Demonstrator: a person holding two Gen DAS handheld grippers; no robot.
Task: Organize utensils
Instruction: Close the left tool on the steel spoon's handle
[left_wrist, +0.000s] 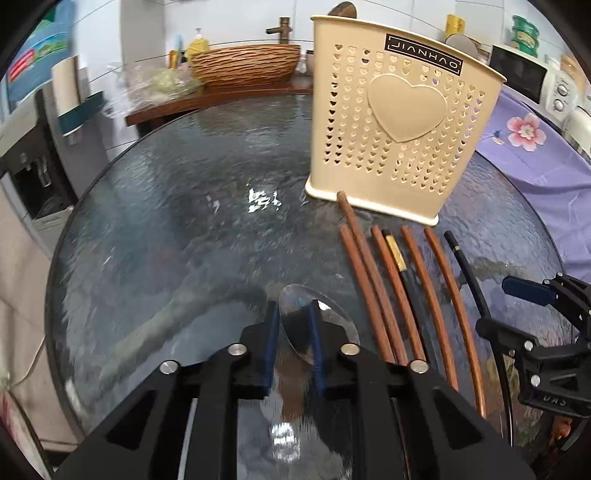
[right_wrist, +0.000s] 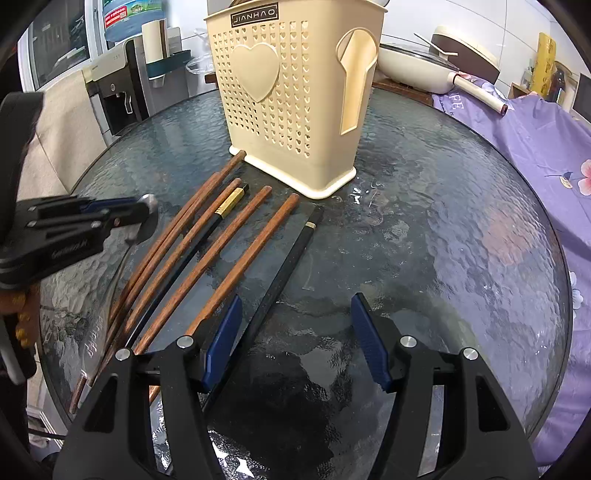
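My left gripper is shut on a metal spoon, its bowl sticking out past the blue pads; it also shows in the right wrist view. A cream perforated utensil holder with a heart stands upright on the round glass table. Several brown wooden chopsticks and two black ones lie side by side in front of the holder. My right gripper is open, low over the table, with a black chopstick between its fingers.
A purple floral cloth covers the surface to the right. A wicker basket and a tap sit on a counter behind. A cream pan stands behind the holder. A water dispenser is at the left.
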